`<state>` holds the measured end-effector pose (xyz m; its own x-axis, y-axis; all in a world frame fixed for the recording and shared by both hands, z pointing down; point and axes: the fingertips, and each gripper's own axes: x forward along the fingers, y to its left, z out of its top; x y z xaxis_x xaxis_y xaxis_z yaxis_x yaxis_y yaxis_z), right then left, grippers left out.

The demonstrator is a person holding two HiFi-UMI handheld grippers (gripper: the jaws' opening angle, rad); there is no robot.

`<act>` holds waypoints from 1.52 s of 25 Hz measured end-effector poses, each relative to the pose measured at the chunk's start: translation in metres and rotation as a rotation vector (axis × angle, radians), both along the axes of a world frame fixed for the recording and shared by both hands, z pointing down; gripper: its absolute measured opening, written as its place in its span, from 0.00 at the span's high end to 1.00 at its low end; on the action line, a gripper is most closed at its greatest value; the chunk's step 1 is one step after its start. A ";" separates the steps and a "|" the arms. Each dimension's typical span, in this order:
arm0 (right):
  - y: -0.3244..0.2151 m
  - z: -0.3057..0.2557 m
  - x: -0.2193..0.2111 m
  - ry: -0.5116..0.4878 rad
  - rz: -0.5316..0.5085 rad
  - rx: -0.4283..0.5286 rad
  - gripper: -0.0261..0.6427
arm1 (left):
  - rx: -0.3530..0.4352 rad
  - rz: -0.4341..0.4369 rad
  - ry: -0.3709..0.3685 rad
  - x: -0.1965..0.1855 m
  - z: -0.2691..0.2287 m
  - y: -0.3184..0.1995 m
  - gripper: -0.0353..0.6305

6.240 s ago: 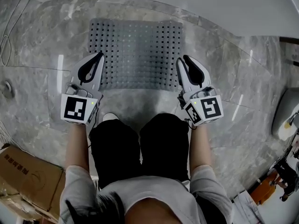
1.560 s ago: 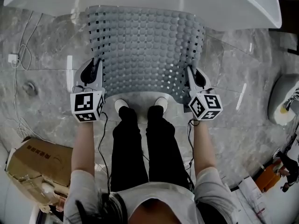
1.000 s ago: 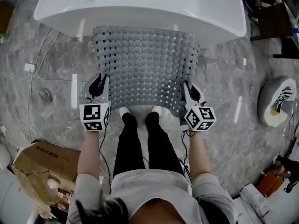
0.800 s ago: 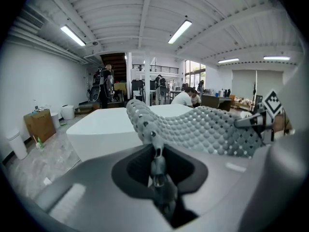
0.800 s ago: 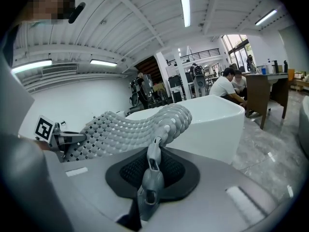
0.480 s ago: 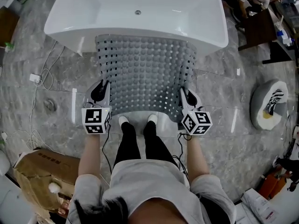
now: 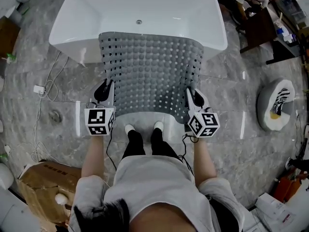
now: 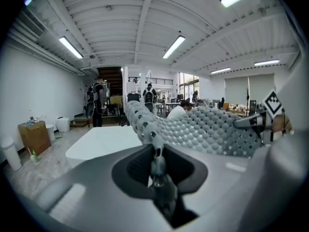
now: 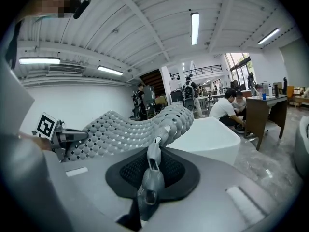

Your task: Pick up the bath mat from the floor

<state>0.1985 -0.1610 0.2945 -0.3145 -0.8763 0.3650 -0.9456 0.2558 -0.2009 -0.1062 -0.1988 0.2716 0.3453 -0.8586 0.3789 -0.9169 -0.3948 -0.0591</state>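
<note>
From the head view, the person stands upright with the bath mat [image 7: 152,66] stretched between both hands. The left tool [image 7: 103,88] pinches its near left corner and the right tool [image 7: 195,96] its near right corner. A few seconds back the mat lay flat on the floor [image 7: 48,91] in front of a crouching person. Now it is wholly clear of the stone and held out nearly level at arm height, and its far edge covers the near rim of the white bathtub [image 7: 219,33]. In the left gripper view, the left tool [image 8: 157,153] has its jaws closed tight on the mat's thin edge, and the studded sheet [image 8: 203,132] bows away to the right above the tub. The right gripper view shows the same on the other side: the right tool [image 9: 153,161] is clamped on the edge, and the mat [image 9: 125,127] sags off to the left. Both corners look firmly held and no part trails on the floor, so I judge the pick-up essentially done.
</note>
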 end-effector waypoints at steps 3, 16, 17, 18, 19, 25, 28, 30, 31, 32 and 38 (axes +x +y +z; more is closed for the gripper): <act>0.004 -0.014 0.000 0.003 0.006 0.017 0.90 | 0.017 0.007 0.007 0.000 -0.014 0.002 0.86; 0.020 -0.057 -0.004 0.021 0.037 0.104 0.90 | 0.105 0.023 0.044 -0.008 -0.054 0.016 0.86; 0.021 -0.061 -0.005 0.023 0.037 0.111 0.90 | 0.113 0.023 0.043 -0.009 -0.057 0.017 0.86; 0.021 -0.064 -0.006 0.025 0.037 0.119 0.90 | 0.122 0.022 0.042 -0.010 -0.060 0.017 0.86; 0.022 -0.067 -0.006 0.028 0.036 0.127 0.90 | 0.131 0.021 0.040 -0.010 -0.063 0.018 0.86; 0.022 -0.088 -0.009 0.043 0.036 0.177 0.90 | 0.192 0.024 0.028 -0.011 -0.086 0.021 0.86; 0.021 -0.097 -0.010 0.039 0.039 0.198 0.90 | 0.223 0.028 0.022 -0.012 -0.098 0.022 0.86; 0.021 -0.102 -0.010 0.031 0.043 0.210 0.90 | 0.242 0.029 0.016 -0.013 -0.104 0.023 0.86; 0.022 -0.103 -0.010 0.029 0.045 0.216 0.90 | 0.251 0.028 0.014 -0.013 -0.107 0.024 0.86; 0.023 -0.105 -0.009 0.028 0.047 0.222 0.90 | 0.258 0.028 0.013 -0.013 -0.109 0.024 0.86; 0.024 -0.109 -0.006 0.034 0.055 0.239 0.90 | 0.269 0.023 0.027 -0.011 -0.113 0.027 0.86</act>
